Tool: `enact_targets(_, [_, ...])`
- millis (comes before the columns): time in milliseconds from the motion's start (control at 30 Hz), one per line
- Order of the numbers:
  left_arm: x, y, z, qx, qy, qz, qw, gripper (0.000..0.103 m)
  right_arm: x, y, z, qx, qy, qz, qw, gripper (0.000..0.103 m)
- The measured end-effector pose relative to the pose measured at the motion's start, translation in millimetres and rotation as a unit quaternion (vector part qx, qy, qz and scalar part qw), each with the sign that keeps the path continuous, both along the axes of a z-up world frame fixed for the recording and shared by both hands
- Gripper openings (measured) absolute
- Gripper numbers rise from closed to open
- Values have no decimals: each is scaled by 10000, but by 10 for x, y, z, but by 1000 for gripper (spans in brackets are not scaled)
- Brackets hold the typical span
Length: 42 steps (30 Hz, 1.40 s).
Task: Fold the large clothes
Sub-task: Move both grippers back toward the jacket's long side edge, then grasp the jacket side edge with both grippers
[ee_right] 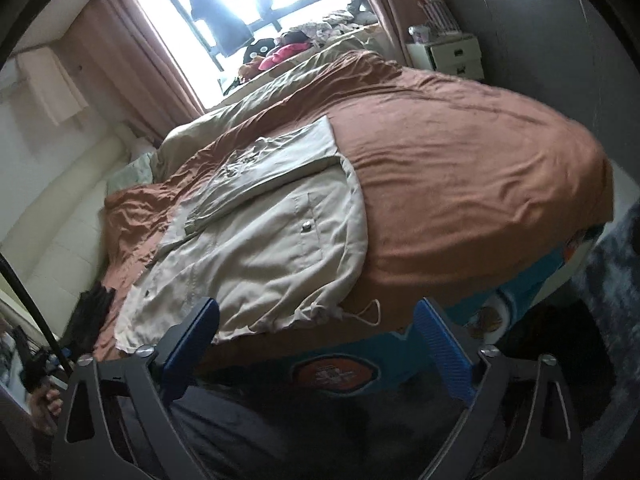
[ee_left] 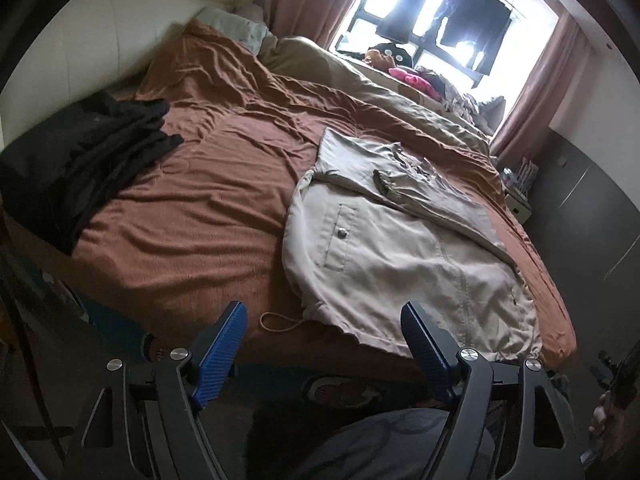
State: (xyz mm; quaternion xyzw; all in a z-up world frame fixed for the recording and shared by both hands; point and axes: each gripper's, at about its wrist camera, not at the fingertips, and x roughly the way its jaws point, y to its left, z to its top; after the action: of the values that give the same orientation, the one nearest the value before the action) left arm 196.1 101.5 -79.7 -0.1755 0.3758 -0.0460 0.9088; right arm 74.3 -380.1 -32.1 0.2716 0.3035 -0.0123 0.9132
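Two grippers hang just off the foot of the bed, both spread wide and holding nothing: the left gripper (ee_left: 325, 322) and the right gripper (ee_right: 316, 318), blue pads facing each other across empty gaps. Just past them a drawstring loop (ee_left: 278, 323) trails from the hem of the beige jacket (ee_left: 400, 248), which lies flat on the rust-brown sheet (ee_left: 208, 208) with one sleeve folded across its chest (a snap-buttoned pocket faces up). Nothing lies between the fingers and the hem. Off to the jacket's side, well apart, sits a heap of black clothes (ee_left: 80, 160). Farther on, a tan duvet (ee_left: 360, 80) is bunched below the bright window (ee_left: 440, 20), whose sill is cluttered.
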Motion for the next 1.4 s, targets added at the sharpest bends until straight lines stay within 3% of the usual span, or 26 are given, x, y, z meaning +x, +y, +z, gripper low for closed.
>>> enact_targets(67, [63, 31, -85, -18, 51, 12, 10000, 74, 87, -17, -125, 93, 118, -64, 9999, 95])
enact_targets(167, [226, 82, -275, -78, 232, 55, 9997, 67, 314, -45, -376, 428, 264, 29, 9987, 80])
enact_targets(300, [467, 100, -518, -81, 407, 62, 9991, 58, 661, -81, -621, 668, 386, 116, 9970, 71])
enact_targets(467, [816, 89, -777, -221, 598, 26, 9980, 49, 1016, -166, -754, 897, 354, 171, 9952, 66])
enact_targets(533, [932, 92, -848, -260, 651, 13, 9975, 45, 1146, -227, -795, 991, 329, 171, 9944, 57])
enact_targets(900, [1580, 112, -1281, -294, 1082, -95, 9936, 40, 1643, -313, -1063, 1126, 360, 118, 9929, 57])
enact_targets(1100, [1752, 89, -1331, -495, 1078, -310, 9925, 39, 1770, -317, -1157, 1578, 197, 320, 9868, 57])
enact_targets(1300, [1595, 88, -1378, -1231, 1159, -657, 9834, 39, 1656, -157, -1302, 1976, 12, 852, 9766, 57])
enact_targets(1400, [1498, 83, -1427, -1428, 1219, -754, 9793, 29, 1635, -148, -1387, 2266, -93, 868, 9701, 57])
